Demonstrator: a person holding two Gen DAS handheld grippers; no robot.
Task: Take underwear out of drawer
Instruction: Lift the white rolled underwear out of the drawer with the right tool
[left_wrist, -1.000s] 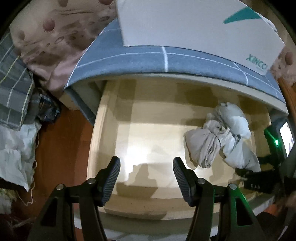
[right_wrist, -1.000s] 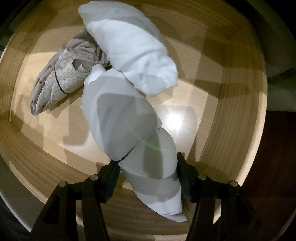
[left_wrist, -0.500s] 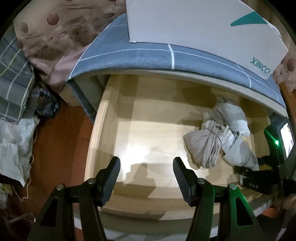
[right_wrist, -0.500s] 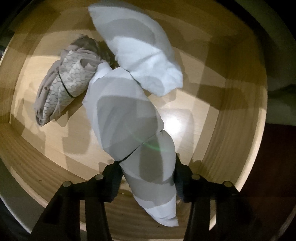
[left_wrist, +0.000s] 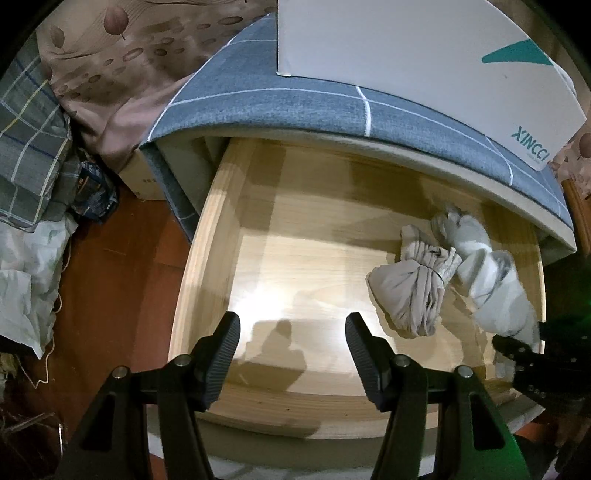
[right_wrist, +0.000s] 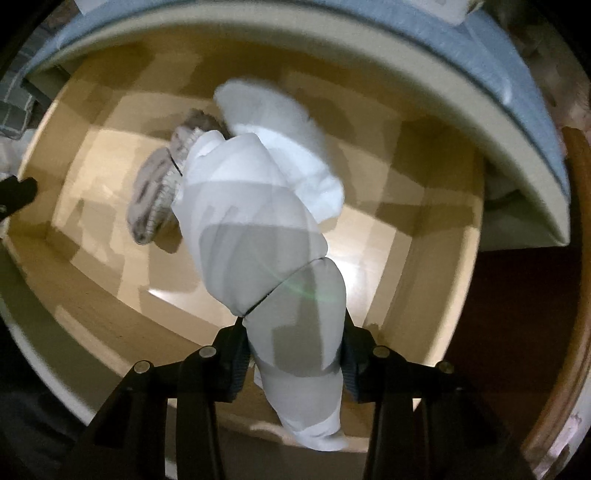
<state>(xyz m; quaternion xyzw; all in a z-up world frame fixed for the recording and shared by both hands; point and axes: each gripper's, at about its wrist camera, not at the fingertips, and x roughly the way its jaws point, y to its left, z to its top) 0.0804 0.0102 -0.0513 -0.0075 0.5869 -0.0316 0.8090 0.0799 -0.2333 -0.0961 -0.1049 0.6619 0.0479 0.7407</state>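
An open light-wood drawer (left_wrist: 207, 258) holds rolled underwear at its right end. My right gripper (right_wrist: 293, 350) is shut on a white roll of underwear (right_wrist: 258, 236) and holds it lifted above the drawer floor. The same roll shows in the left wrist view (left_wrist: 495, 295), with the right gripper (left_wrist: 524, 350) at its lower end. A beige roll (left_wrist: 417, 291) lies on the drawer floor beside it, and also shows in the right wrist view (right_wrist: 155, 199). My left gripper (left_wrist: 291, 350) is open and empty over the drawer's front left part.
A grey checked mattress edge (left_wrist: 295, 107) overhangs the drawer's back, with a white box (left_wrist: 424, 55) on it. Brown patterned bedding (left_wrist: 122, 74) and heaped clothes (left_wrist: 29, 147) lie to the left on the red-brown floor (left_wrist: 122, 295).
My right gripper has closed on the white roll and risen, pulling back from the drawer floor. The white roll lifted with it. The left gripper drew back slightly.
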